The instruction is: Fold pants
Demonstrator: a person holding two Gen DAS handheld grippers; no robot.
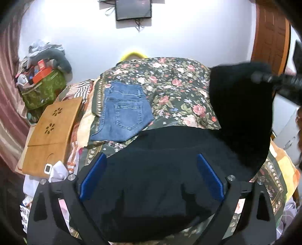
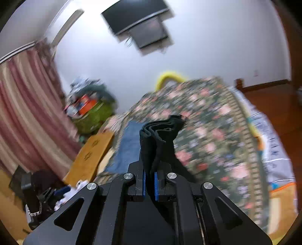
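Black pants (image 1: 166, 169) lie on the floral bedspread (image 1: 169, 90), under my left gripper (image 1: 151, 175), which is open with its blue pads wide apart just above the cloth. One end of the pants is lifted up at the right (image 1: 239, 105) by my right gripper (image 1: 271, 79). In the right wrist view my right gripper (image 2: 150, 181) is shut on a bunched fold of the black pants (image 2: 156, 139). This view is blurred by motion.
Folded blue jeans (image 1: 122, 111) lie on the bedspread to the far left (image 2: 126, 147). A wooden lap tray (image 1: 51, 130) and a green bag (image 1: 43, 90) of clutter stand at the left. A wall screen (image 1: 133, 9) and a wooden door (image 1: 270, 37) are behind.
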